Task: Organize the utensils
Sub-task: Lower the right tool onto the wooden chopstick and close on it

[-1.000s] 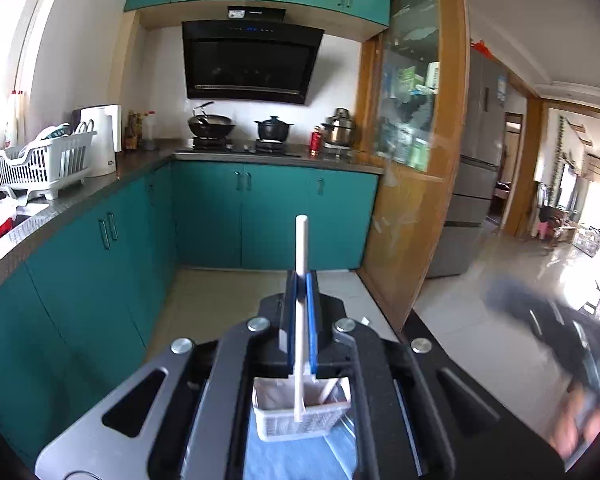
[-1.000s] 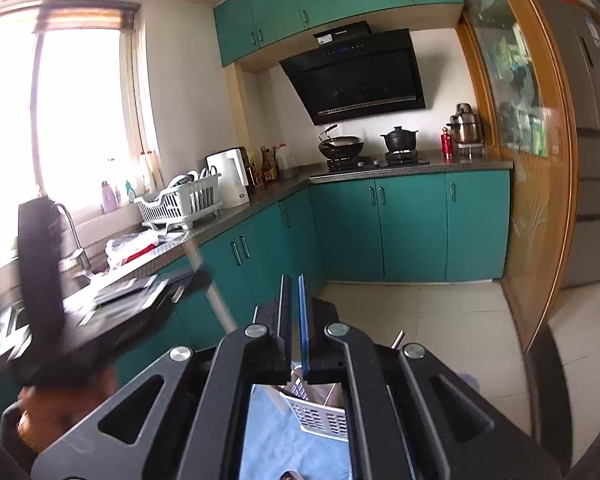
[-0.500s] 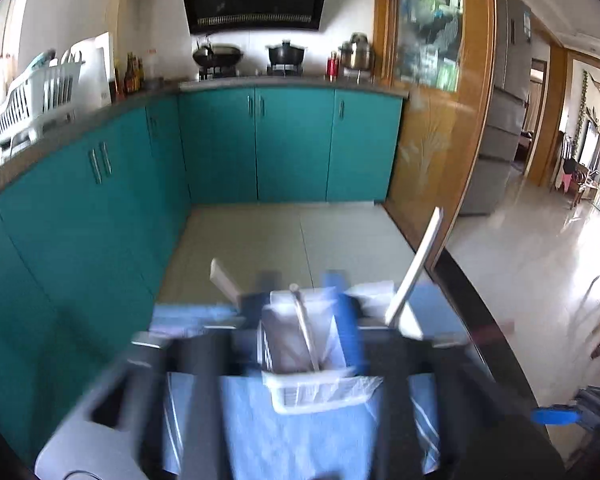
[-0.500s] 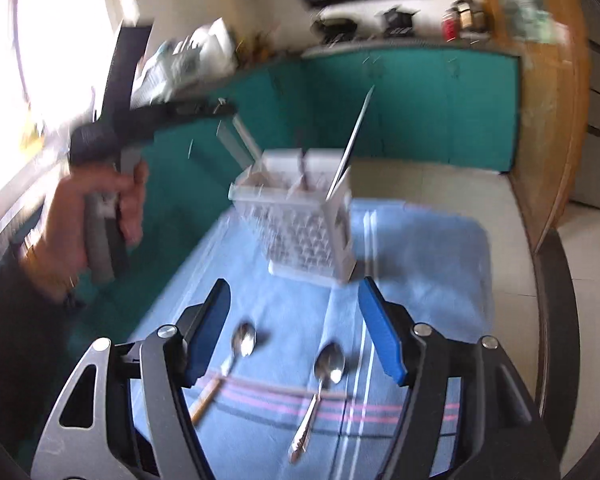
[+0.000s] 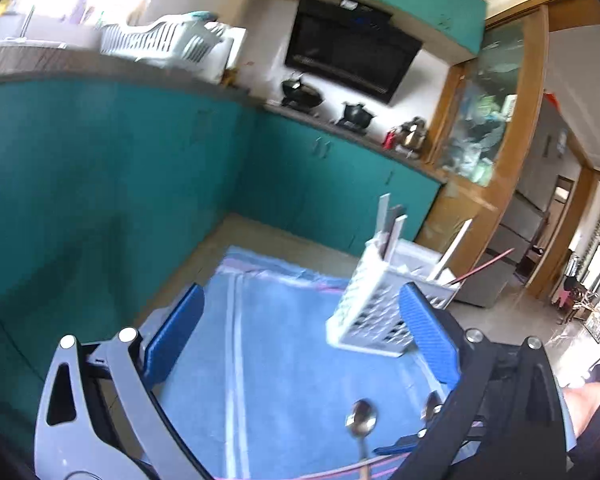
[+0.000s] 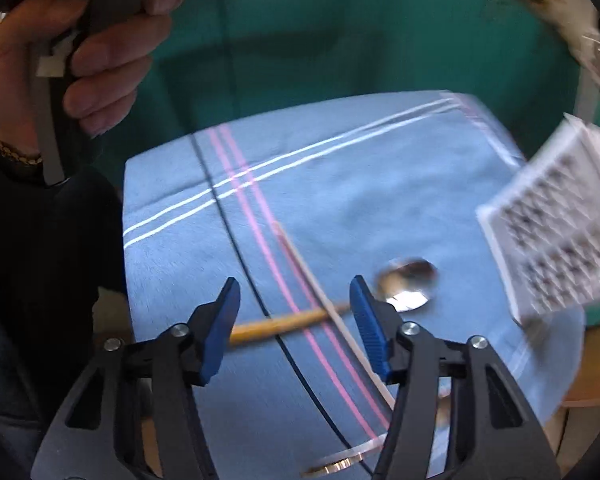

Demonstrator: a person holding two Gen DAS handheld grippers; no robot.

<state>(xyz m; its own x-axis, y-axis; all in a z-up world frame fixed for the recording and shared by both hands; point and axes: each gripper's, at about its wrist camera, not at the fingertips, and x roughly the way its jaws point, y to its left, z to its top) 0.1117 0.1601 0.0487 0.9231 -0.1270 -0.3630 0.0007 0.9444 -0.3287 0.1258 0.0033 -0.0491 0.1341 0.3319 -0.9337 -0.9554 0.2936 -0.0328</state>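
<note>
Blue cloth (image 6: 380, 184) carries a wooden-handled spoon (image 6: 406, 282) between the right tool's (image 6: 296, 324) closing, still-spread jaws; left tool (image 5: 300, 332) freshly spread wide, empty.

A blue cloth (image 6: 340, 200) with white and pink stripes covers the tabletop. Between the right jaws lie a wooden-handled spoon (image 6: 284, 326) and a pale chopstick (image 6: 332, 312) crossing it. A white perforated utensil basket (image 5: 374, 312) stands ahead of the left jaws' right side; two spoons (image 5: 362, 420) lie below it.
</note>
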